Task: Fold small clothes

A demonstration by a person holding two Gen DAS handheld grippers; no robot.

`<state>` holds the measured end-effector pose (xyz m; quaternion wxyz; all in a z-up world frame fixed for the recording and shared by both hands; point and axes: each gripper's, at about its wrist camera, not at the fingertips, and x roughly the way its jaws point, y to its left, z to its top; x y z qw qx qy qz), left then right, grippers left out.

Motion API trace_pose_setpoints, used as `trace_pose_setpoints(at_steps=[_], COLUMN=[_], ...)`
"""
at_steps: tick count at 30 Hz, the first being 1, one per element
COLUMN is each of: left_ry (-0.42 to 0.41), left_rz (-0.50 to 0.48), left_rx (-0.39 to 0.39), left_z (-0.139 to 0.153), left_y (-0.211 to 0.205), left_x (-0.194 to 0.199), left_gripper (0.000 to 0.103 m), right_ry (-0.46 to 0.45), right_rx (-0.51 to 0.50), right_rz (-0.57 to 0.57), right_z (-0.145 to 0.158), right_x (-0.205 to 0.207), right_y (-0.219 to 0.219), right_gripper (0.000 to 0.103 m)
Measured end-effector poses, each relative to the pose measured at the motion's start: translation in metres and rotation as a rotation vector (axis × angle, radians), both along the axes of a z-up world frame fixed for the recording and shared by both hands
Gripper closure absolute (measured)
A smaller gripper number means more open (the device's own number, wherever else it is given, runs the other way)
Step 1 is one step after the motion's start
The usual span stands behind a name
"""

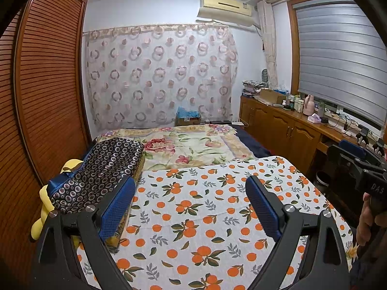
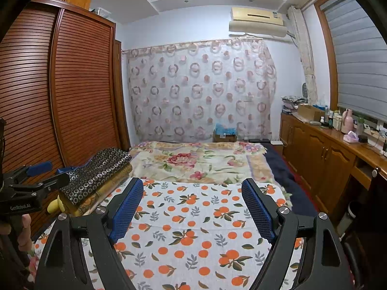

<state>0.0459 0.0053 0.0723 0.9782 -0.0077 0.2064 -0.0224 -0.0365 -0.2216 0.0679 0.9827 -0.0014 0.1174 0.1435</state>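
Observation:
A white cloth printed with oranges (image 1: 205, 207) lies flat over the surface in front of me, also seen in the right wrist view (image 2: 193, 217). My left gripper (image 1: 191, 205) hovers over it, open, with nothing between its blue pads (image 1: 118, 207). My right gripper (image 2: 193, 207) is open over the same cloth, also with nothing in it. Each gripper shows in the other's view: the right one (image 1: 350, 149) at the far right, held by a hand (image 1: 367, 220), and the left one (image 2: 52, 172) at the far left. I see no loose garment on the cloth.
A folded stack topped by dark circle-patterned fabric (image 1: 101, 169) sits at the left, with a yellow plush toy (image 1: 46, 207) beside it. Beyond lies a bed with a floral blanket (image 1: 193, 145). A slatted wardrobe (image 1: 48, 84) stands left, and a cluttered wooden cabinet (image 1: 290, 130) right.

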Motion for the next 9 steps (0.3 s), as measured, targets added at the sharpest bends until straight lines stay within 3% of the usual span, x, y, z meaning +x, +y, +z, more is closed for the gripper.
trace_pose_setpoints(at_steps=[9], left_ry=[0.0], left_rz=[-0.001], left_rx=[0.001], left_z=[0.0006], left_y=[0.0005], left_x=[0.0], left_gripper=[0.01], right_ry=[0.0], right_rx=[0.002], right_rz=[0.001], right_z=[-0.0009], right_x=[-0.0008], right_y=[0.0022], right_gripper=[0.018])
